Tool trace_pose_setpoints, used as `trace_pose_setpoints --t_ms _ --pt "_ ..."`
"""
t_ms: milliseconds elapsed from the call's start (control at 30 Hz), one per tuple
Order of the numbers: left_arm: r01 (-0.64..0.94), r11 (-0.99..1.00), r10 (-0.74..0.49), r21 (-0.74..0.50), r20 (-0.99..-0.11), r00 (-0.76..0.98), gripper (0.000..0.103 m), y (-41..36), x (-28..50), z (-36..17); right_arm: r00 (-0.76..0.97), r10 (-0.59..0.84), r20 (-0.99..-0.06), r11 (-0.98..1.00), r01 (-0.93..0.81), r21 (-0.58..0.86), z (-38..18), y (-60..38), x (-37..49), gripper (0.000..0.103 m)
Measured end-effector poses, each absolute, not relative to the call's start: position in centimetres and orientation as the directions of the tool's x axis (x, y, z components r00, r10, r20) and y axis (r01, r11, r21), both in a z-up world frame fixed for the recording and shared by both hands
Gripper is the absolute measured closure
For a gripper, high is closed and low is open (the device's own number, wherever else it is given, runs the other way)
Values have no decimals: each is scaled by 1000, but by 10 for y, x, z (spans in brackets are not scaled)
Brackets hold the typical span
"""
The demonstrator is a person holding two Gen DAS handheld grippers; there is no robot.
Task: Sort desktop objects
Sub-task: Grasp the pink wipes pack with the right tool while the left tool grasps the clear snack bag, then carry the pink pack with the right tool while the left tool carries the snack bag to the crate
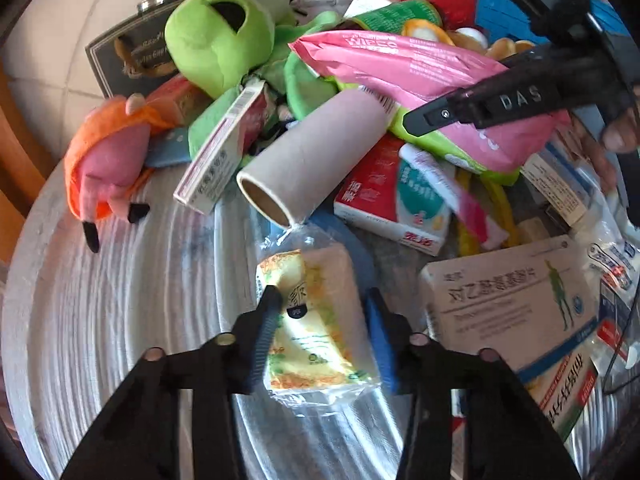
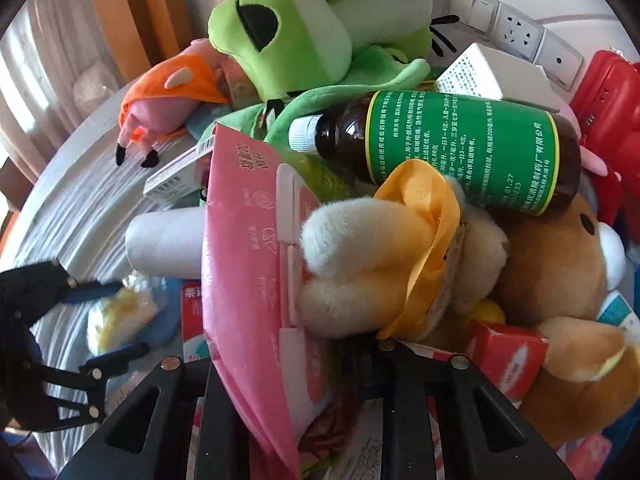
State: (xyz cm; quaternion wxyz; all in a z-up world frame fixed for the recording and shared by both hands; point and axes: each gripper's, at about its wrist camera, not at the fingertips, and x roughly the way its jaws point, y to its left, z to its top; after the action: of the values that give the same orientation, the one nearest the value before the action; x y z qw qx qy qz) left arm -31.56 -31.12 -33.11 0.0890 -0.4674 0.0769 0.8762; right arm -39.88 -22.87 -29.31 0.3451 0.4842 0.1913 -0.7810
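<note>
A round grey table [image 1: 100, 300], its surface ridged in concentric rings, carries a dense heap of household goods across its far half, while the near left stretch lies bare out to the curved edge. The left gripper [image 1: 320, 312] straddles a clear-wrapped yellow tissue pack [image 1: 312, 320] lying alone just short of the pile; its blue-padded fingers [image 1: 378, 328] stand apart on either side, the left one touching the wrapper. The right gripper [image 2: 296, 360] is pressed against a glossy pink wet-wipes pack [image 2: 248, 260] with a moulded flip lid; its fingertips are hidden behind the pack, so whether the jaws are clamped cannot be told. Four plush toys show: one green frog [image 2: 288, 36], one pink pig in orange [image 2: 168, 100], one cream bear with a yellow satin ribbon [image 2: 380, 256] and one brown bear [image 2: 560, 272]. One brown glass medicine bottle [image 2: 460, 148] with a green label rests on its side atop the two bears. One bare cardboard tube [image 1: 308, 160] lies tilted toward the tissue pack, nearly touching it. Several flat medicine cartons are wedged among the toys, the largest a beige box [image 1: 512, 300] just right of the left gripper.
</note>
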Motion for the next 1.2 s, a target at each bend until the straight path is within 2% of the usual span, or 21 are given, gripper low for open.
trace_pose_setpoints --t_ms 67,167,400,667,967,1200 --pt "-231 -971 75 66 -830 -553 78 -312 -311 -327 -254 -411 -876 -694 710 119 -283 -217 -399 86" --pt "-216 -975 84 50 -818 -569 85 -321 -303 -316 -238 -498 -834 -690 691 214 -258 -195 -394 87" --pt "-199 -975 49 103 -769 -637 87 -325 -279 -275 -273 -623 -733 -665 678 313 -197 -161 -371 87" --pt "-215 -965 63 150 -663 -746 87 -300 -257 -213 -316 -686 -655 -668 631 395 -155 -121 -353 87" --pt "-351 -921 229 166 -498 -837 87 -238 -244 -125 -511 -684 -520 -718 596 359 -77 -43 -300 87" --pt "-484 -853 380 195 -405 -832 87 -147 -247 -63 -694 -592 -410 -806 510 300 -14 40 -245 87"
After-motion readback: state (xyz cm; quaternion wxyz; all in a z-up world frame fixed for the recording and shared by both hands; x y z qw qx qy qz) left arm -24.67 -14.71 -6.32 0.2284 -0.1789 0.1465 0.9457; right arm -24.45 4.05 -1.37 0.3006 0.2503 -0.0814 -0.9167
